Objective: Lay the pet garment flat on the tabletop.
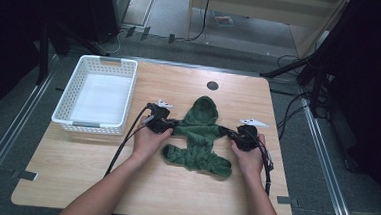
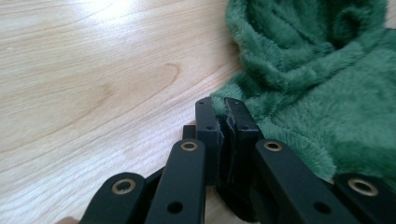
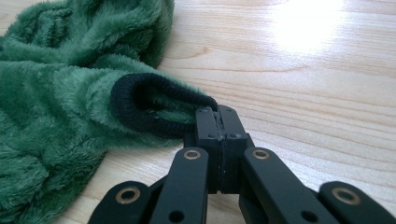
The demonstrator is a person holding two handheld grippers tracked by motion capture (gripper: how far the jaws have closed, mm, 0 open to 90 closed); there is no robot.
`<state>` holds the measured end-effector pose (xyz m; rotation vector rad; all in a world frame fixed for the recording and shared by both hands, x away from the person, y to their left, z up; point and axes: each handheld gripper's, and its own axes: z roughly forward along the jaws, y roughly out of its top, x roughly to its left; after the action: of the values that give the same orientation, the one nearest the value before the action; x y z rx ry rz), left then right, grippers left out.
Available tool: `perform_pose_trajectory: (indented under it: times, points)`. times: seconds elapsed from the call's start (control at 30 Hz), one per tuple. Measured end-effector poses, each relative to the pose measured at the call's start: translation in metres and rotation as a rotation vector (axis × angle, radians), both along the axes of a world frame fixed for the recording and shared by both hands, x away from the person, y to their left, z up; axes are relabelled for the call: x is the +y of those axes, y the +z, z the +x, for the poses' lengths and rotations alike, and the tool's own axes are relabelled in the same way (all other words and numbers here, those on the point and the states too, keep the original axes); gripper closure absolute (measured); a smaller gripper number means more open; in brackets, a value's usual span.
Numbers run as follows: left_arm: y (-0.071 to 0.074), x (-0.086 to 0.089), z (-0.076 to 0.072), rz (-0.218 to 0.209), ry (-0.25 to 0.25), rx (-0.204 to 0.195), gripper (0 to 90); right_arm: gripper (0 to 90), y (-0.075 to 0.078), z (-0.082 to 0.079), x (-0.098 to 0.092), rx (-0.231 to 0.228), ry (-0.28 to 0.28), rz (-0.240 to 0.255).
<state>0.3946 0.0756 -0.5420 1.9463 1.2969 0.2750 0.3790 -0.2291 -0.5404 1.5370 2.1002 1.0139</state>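
Note:
A small green fleece hooded garment lies flat in the middle of the wooden table, hood pointing away from me. My left gripper is at the garment's left sleeve. In the left gripper view its jaws are shut with the fuzzy green sleeve edge pinched at their tips. My right gripper is at the right sleeve. Close up, its jaws are shut on the rim of the black ribbed cuff. Both grippers sit low, close to the tabletop.
An empty white slatted basket stands at the table's back left. A round black grommet sits in the tabletop beyond the hood. Cables trail from both grippers toward the near edge. Bare wood lies in front of the garment.

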Motion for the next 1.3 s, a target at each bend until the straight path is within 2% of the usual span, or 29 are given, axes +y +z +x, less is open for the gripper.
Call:
perform_pose_trajectory:
  times: [0.07, 0.1, 0.13, 0.17, 0.2, 0.27, 0.33, 0.4, 0.47, 0.5, 0.53, 0.6, 0.63, 0.67, 0.7, 0.77, 0.8, 0.87, 0.9, 0.97, 1.03, 1.07, 1.13, 1.2, 1.27, 1.3]
  points:
    - [0.000, -0.001, 0.000, -0.030, -0.002, -0.012, 83.8, 88.8, 0.000, -0.001, 0.000, -0.009, 0.007, -0.001]
    - [0.002, -0.001, -0.001, -0.033, 0.008, -0.024, 79.1, 86.1, 0.001, -0.001, 0.000, -0.018, 0.016, 0.007]
    - [0.005, 0.000, -0.002, -0.040, 0.016, -0.039, 71.7, 75.8, 0.003, -0.003, -0.001, -0.034, 0.014, 0.019]
    - [0.009, 0.003, -0.003, -0.069, 0.009, -0.052, 65.6, 65.8, 0.007, -0.004, -0.003, -0.062, 0.005, 0.037]
    - [0.014, 0.005, -0.004, -0.097, 0.011, -0.064, 59.9, 60.1, 0.013, -0.006, -0.006, -0.081, -0.002, 0.069]
    - [0.024, 0.009, -0.009, -0.126, 0.015, -0.101, 52.1, 57.1, 0.027, -0.014, -0.012, -0.131, -0.020, 0.132]
    - [0.035, 0.010, -0.017, -0.152, -0.008, -0.141, 52.9, 60.5, 0.040, -0.024, -0.011, -0.172, -0.029, 0.170]
    - [0.040, 0.001, -0.026, -0.153, -0.057, -0.166, 56.3, 63.6, 0.046, -0.034, 0.000, -0.171, 0.040, 0.202]
    - [0.041, -0.014, -0.033, -0.142, -0.122, -0.159, 60.1, 65.5, 0.047, -0.042, 0.020, -0.164, 0.123, 0.161]
    - [0.039, -0.021, -0.035, -0.137, -0.144, -0.148, 61.2, 67.0, 0.047, -0.047, 0.030, -0.180, 0.141, 0.148]
    - [0.037, -0.026, -0.035, -0.123, -0.143, -0.141, 62.2, 70.3, 0.049, -0.051, 0.039, -0.208, 0.168, 0.161]
    - [0.031, -0.027, -0.031, -0.133, -0.095, -0.103, 63.3, 74.4, 0.052, -0.055, 0.057, -0.238, 0.236, 0.183]
    - [0.028, -0.025, -0.028, -0.142, -0.048, -0.082, 63.3, 75.1, 0.053, -0.054, 0.065, -0.244, 0.256, 0.180]
    - [0.025, -0.022, -0.027, -0.160, -0.006, -0.073, 63.5, 74.7, 0.052, -0.050, 0.072, -0.238, 0.247, 0.159]
    - [0.023, -0.020, -0.026, -0.163, 0.018, -0.073, 63.5, 72.1, 0.049, -0.044, 0.076, -0.234, 0.216, 0.133]
    - [0.022, -0.019, -0.026, -0.145, 0.023, -0.086, 62.2, 69.0, 0.039, -0.028, 0.078, -0.186, 0.167, 0.117]
    - [0.023, -0.019, -0.027, -0.139, 0.016, -0.098, 60.4, 68.6, 0.033, -0.022, 0.078, -0.162, 0.149, 0.088]
    - [0.026, -0.016, -0.027, -0.148, 0.012, -0.112, 57.8, 63.2, 0.025, -0.019, 0.073, -0.186, 0.077, -0.001]
    - [0.027, -0.014, -0.027, -0.149, 0.019, -0.119, 57.4, 58.6, 0.023, -0.018, 0.068, -0.191, 0.033, -0.013]
    - [0.027, -0.011, -0.025, -0.151, 0.035, -0.132, 57.0, 56.6, 0.020, -0.020, 0.055, -0.198, -0.055, 0.028]
    - [0.026, -0.009, -0.023, -0.154, 0.040, -0.123, 55.9, 54.9, 0.021, -0.023, 0.045, -0.214, -0.083, 0.085]
    - [0.025, -0.011, -0.022, -0.156, 0.038, -0.117, 55.7, 54.5, 0.021, -0.024, 0.043, -0.229, -0.071, 0.104]
    - [0.023, -0.015, -0.022, -0.148, 0.022, -0.107, 55.2, 54.0, 0.023, -0.024, 0.045, -0.246, 0.004, 0.147]
    - [0.022, -0.019, -0.023, -0.148, 0.010, -0.100, 55.1, 55.9, 0.026, -0.024, 0.053, -0.262, 0.052, 0.135]
    - [0.021, -0.022, -0.022, -0.140, 0.006, -0.098, 54.8, 57.4, 0.027, -0.019, 0.062, -0.221, 0.108, 0.158]
    - [0.020, -0.022, -0.022, -0.144, 0.007, -0.095, 54.9, 60.4, 0.026, -0.016, 0.066, -0.194, 0.133, 0.147]
